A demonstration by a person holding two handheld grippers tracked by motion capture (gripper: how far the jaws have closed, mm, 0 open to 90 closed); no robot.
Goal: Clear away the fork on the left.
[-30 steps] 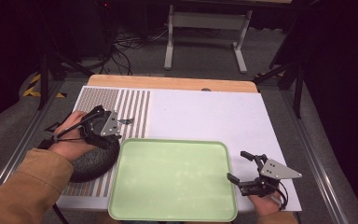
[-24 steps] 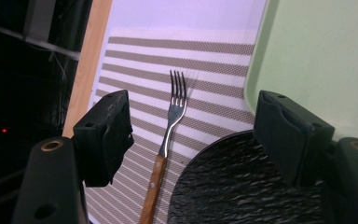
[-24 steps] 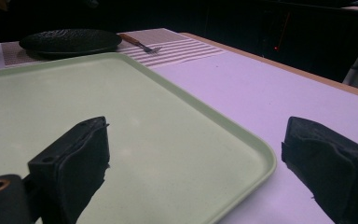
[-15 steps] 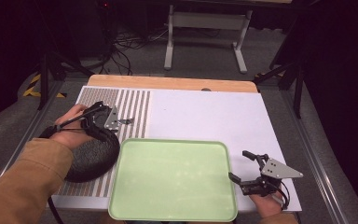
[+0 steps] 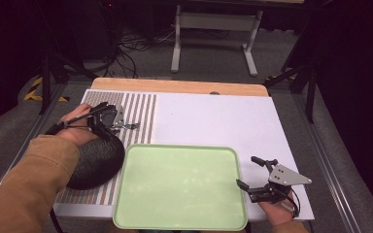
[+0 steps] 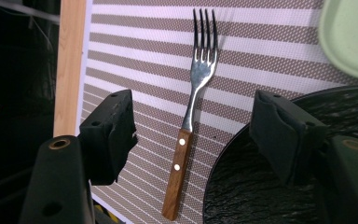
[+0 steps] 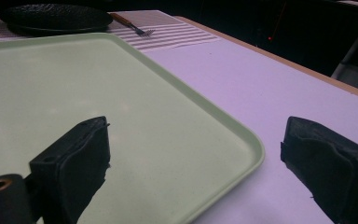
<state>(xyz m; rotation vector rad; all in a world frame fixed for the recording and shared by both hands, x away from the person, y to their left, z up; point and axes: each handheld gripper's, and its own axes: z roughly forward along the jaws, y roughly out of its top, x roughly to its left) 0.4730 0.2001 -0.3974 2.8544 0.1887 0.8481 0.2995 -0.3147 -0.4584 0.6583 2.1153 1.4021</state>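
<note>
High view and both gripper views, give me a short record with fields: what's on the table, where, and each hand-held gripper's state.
tray: pale green tray, empty, at the table's near edge
plate: black plate, left of the tray, on the striped mat
fork: wooden-handled fork, flat on the striped mat beside the plate
left hand-held gripper: open, above the fork, jaws either side
right hand-held gripper: open, at the tray's right edge, holding nothing

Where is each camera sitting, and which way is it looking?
High view: above the person's side, looking forward and down on the green tray, both forearms and grippers coming in.
Left gripper view: rides the left gripper, looking down past its open jaws at the fork and black plate.
Right gripper view: rides the right gripper, looking low across the tray toward the plate.
All three share the tray, plate and fork.
</note>
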